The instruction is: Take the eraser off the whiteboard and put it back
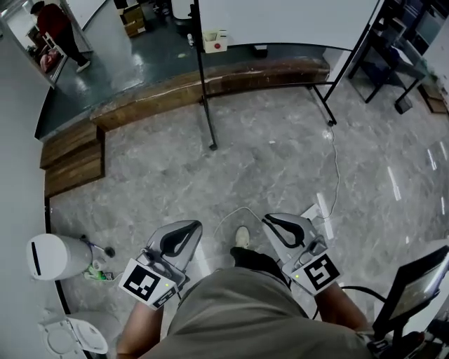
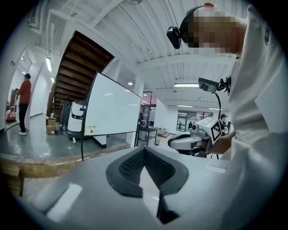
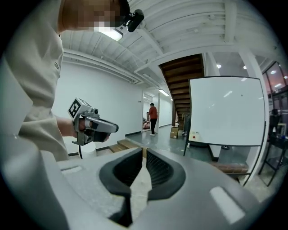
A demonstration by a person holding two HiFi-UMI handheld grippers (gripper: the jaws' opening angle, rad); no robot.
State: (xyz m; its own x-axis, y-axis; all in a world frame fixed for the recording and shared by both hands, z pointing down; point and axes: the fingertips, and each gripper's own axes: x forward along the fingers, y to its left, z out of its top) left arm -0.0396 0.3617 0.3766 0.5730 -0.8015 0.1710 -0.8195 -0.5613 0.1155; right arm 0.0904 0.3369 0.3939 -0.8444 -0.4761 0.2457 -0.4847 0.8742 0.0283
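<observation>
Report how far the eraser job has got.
Done: nothing that shows. The whiteboard stands across the floor, with a pale block, probably the eraser, at its lower corner. In hand: nothing. The left tool and right tool are both shut, empty and well short of the board. Left: walk up, take the eraser off, put it back.

Place: an open office or lab hall was shown.
Evidence: a whiteboard (image 3: 225, 112) on a stand, a wooden staircase (image 2: 81, 67), a stone floor (image 1: 280, 161) and ceiling strip lights (image 2: 186, 85) were seen.
</observation>
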